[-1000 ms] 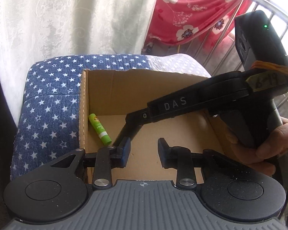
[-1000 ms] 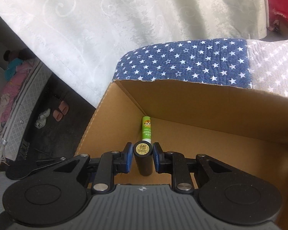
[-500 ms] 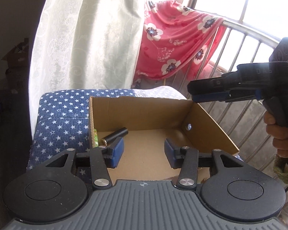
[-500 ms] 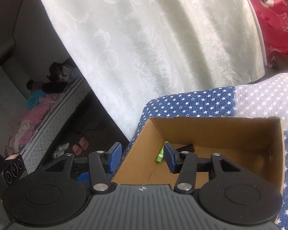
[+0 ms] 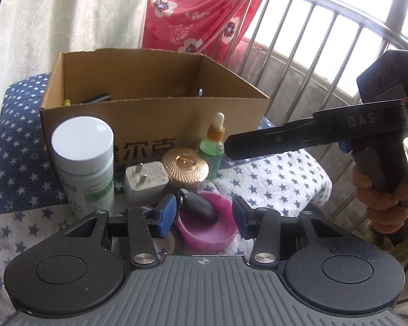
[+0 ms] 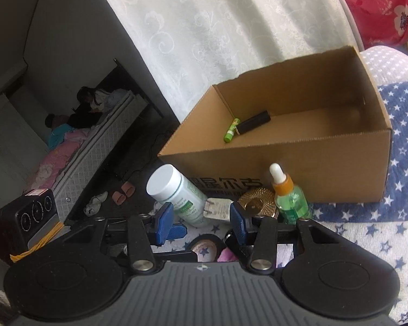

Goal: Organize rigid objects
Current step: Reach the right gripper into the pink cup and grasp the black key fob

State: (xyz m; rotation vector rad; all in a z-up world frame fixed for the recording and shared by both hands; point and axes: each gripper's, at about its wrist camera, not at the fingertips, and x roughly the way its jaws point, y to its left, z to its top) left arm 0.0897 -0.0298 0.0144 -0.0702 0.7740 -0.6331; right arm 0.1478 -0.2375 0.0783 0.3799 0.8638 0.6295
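A cardboard box (image 5: 149, 114) (image 6: 312, 168) stands on a star-print cushion and holds a green tube (image 6: 230, 130) and a black cylinder (image 6: 254, 122). In front of the box stand a white-capped bottle (image 5: 84, 160) (image 6: 176, 193), a white plug adapter (image 5: 145, 180) (image 6: 217, 209), a gold lid (image 5: 185, 167) (image 6: 257, 201) and a green dropper bottle (image 5: 213, 146) (image 6: 287, 195). A pink ring (image 5: 206, 222) with a dark cylinder (image 5: 197, 206) across it lies between my left gripper's (image 5: 203, 214) open fingers. My right gripper (image 6: 201, 221) is open and empty above the items.
A white curtain (image 6: 231, 27) and a red floral cloth (image 5: 198, 11) hang behind the box. A metal railing (image 5: 312, 40) runs at the right. The cushion's left edge drops to the floor, with a mattress (image 6: 95, 146) and slippers (image 6: 123, 193) below.
Both grippers have pulled back from the box and lowered toward the items in front of it. The right gripper let go of the black cylinder, which now lies in the box.
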